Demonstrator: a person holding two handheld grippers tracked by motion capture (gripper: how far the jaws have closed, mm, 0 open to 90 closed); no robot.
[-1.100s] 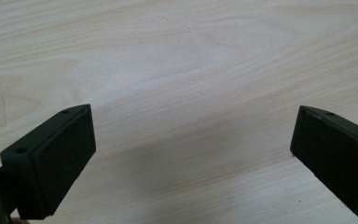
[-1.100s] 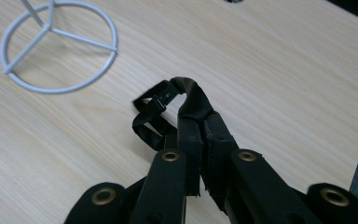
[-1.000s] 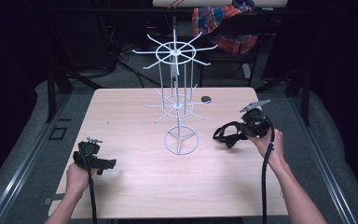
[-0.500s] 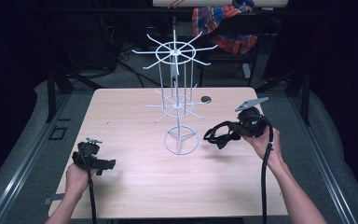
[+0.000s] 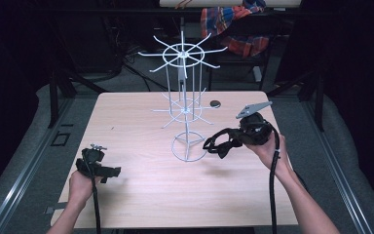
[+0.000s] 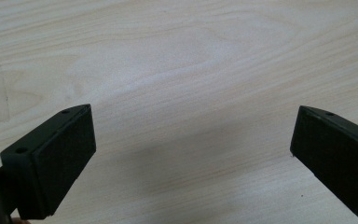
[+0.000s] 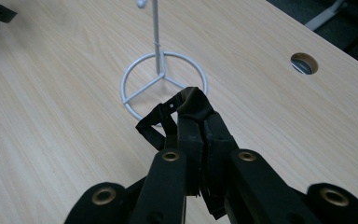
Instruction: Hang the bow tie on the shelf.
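Observation:
A white wire rack point(image 5: 182, 87) with radiating hooks stands mid-table on a ring base point(image 5: 187, 155). My right gripper point(image 5: 233, 139) hovers just right of that base, shut on a black strap point(image 5: 214, 145) that loops out toward the ring. In the right gripper view the jaws pinch the strap point(image 7: 156, 126) at the gripper's tips point(image 7: 200, 123), with the ring base point(image 7: 127, 81) just beyond. My left gripper point(image 5: 111, 171) rests low at the front left of the table, open. Its fingers point(image 6: 60, 154) stand wide apart over bare wood.
The wooden table point(image 5: 141, 195) has a round cable hole point(image 5: 215, 103) behind the rack, also seen as the hole point(image 7: 304, 63) in the right gripper view. Dark floor, metal rails and a plaid cloth point(image 5: 233, 24) lie beyond the table's far edge.
My right gripper has moved left toward the rack's base and risen a little, carrying the black strap. The left gripper has stayed put.

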